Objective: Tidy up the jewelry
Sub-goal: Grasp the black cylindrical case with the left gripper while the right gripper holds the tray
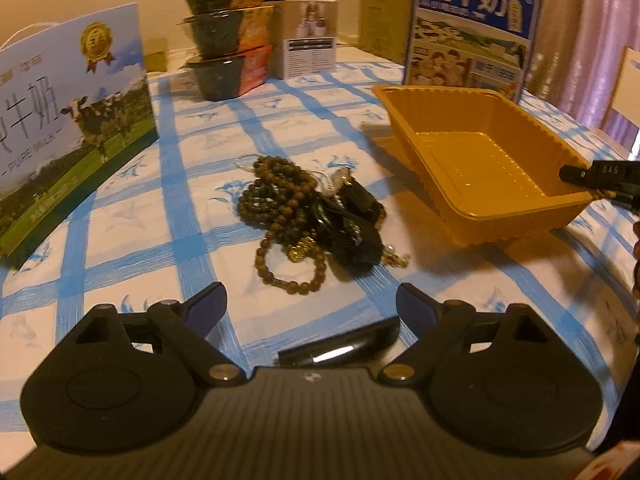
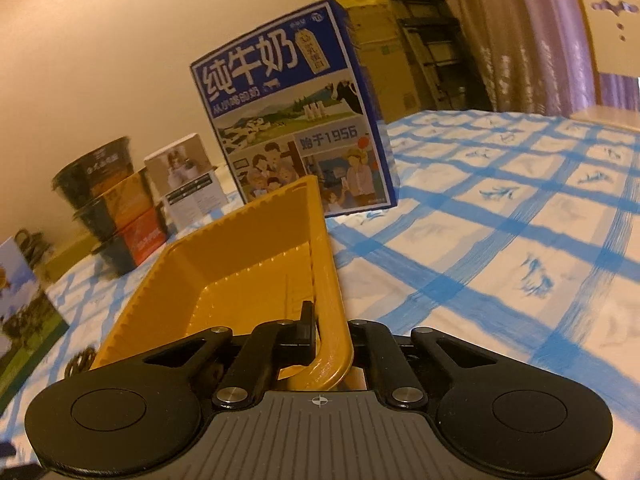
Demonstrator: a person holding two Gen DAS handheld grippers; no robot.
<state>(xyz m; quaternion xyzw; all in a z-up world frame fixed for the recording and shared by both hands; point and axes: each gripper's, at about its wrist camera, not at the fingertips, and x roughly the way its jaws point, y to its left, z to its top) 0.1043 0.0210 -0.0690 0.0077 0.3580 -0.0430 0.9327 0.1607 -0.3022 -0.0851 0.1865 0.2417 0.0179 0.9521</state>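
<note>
Surface: counter under a white cloth with blue checks.
Jewelry: tangled heap of brown wooden bead bracelets, black pieces and a small gold charm, lying at the middle of the left wrist view, at 12 o'clock from the left tongs and well clear of them.
Container: shallow yellow-orange ribbed plastic tray, at 2 o'clock from the heap, apart from it; its floor shows bare, with no jewelry inside.
Left tongs: spread wide, nothing between the fingers, hanging short of the heap.
Right tongs: closed down on the near rim of the tray, one finger inside the wall, one outside. In the left wrist view they enter at 3 o'clock, on the tray's right edge.
Tray attitude: appears tipped in the right wrist view; whether it is lifted off the cloth cannot be told.
Surroundings: blue milk carton standing at 12 o'clock behind the tray; stacked dark food bowls at 11 o'clock.
Progress: judged at the start. Tray secured; no item sorted into it yet.
Remaining: the whole heap awaits picking and transfer to the tray.
</note>
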